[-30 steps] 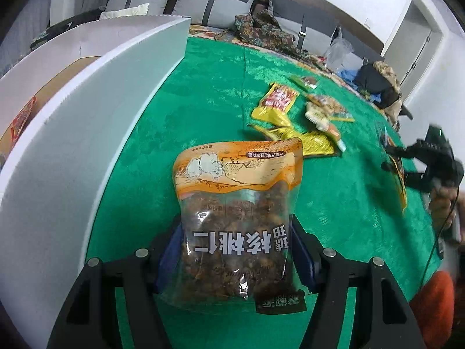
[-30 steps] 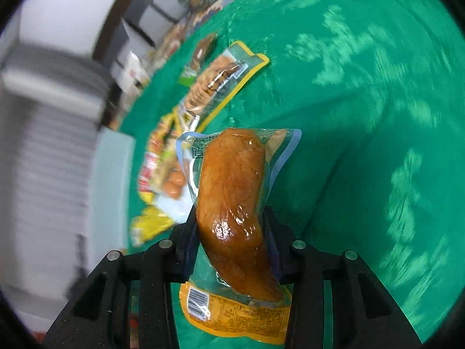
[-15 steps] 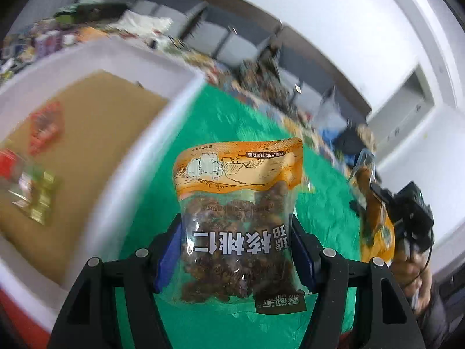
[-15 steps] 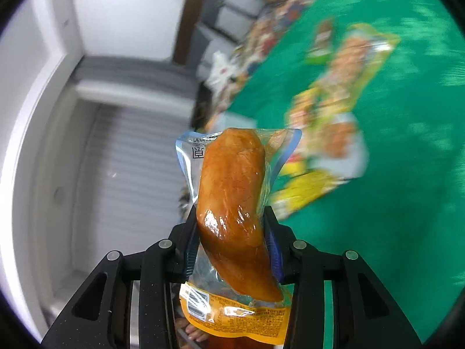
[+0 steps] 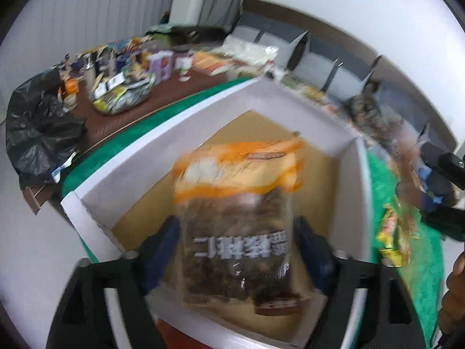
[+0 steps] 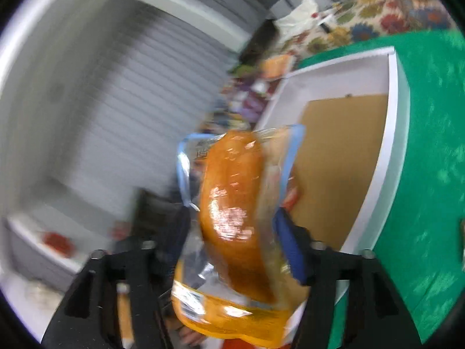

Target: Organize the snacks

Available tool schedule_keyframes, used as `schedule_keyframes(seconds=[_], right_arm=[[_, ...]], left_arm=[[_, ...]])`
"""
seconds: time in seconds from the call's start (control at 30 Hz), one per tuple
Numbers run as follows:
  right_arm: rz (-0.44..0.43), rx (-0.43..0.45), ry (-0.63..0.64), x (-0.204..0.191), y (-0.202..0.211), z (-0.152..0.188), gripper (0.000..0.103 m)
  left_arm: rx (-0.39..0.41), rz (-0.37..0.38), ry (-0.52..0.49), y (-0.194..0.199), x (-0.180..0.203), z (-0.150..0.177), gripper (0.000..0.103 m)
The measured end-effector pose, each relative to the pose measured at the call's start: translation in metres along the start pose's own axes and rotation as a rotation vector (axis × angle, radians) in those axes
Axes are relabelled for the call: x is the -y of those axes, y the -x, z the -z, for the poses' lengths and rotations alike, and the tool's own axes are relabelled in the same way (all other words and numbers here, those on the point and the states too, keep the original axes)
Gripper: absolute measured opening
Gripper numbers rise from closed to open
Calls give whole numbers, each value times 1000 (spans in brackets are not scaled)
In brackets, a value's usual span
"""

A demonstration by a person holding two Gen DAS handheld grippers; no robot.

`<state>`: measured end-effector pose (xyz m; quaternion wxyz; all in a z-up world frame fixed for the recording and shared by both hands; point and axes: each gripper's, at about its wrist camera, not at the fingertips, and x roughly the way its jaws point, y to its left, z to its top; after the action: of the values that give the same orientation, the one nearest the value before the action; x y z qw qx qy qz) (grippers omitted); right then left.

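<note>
My left gripper (image 5: 237,250) is shut on a clear walnut snack bag with an orange top (image 5: 237,212), held blurred above the white box (image 5: 162,157) with its brown floor. My right gripper (image 6: 232,232) is shut on a clear packet holding a glazed brown drumstick (image 6: 235,203), held above the near end of the same white box (image 6: 389,157). The right gripper also shows at the right edge of the left wrist view (image 5: 441,174). A red snack (image 6: 292,197) lies in the box behind the packet.
The green tablecloth (image 6: 430,174) runs along the box's right side. Yellow snack packets (image 5: 392,232) lie on the cloth right of the box. A brown table with bottles and bags (image 5: 130,87) and a black bin bag (image 5: 40,128) stand behind the box.
Both grippers have swung left from over the green cloth to above the white box, each still holding its snack. The views are blurred by motion.
</note>
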<state>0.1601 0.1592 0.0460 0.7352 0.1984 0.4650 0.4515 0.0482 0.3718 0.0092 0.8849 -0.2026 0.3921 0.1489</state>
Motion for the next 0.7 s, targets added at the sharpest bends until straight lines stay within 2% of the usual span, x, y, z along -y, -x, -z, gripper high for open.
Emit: schedule_keyframes(seconds=[0.13,0.23,0.3,0.4,0.5,0.63,0.7], right_arm=[[235,-58,123,-12,-29,3,72],[289,5,207,-9,-1,19,71],[336,37,230,6,14,23,71],[420,91,230,38,44,32,71],[541,129,225,81,89,54,71],[721,156,202,146,151,89,71],[834,160,169,181,188,114,71]], left_arm=[[-39,-49,23,-12,-8,14,91],[-14,-51,19,-5,-10,23,91],[0,-38,2,-1,2,27,91],[30,-4,-46,4,30,34,91],[44,32,-63,8,55,36,91],[56,140,-54,14,91,43,92],[50,203,-79,17,117,50,97]])
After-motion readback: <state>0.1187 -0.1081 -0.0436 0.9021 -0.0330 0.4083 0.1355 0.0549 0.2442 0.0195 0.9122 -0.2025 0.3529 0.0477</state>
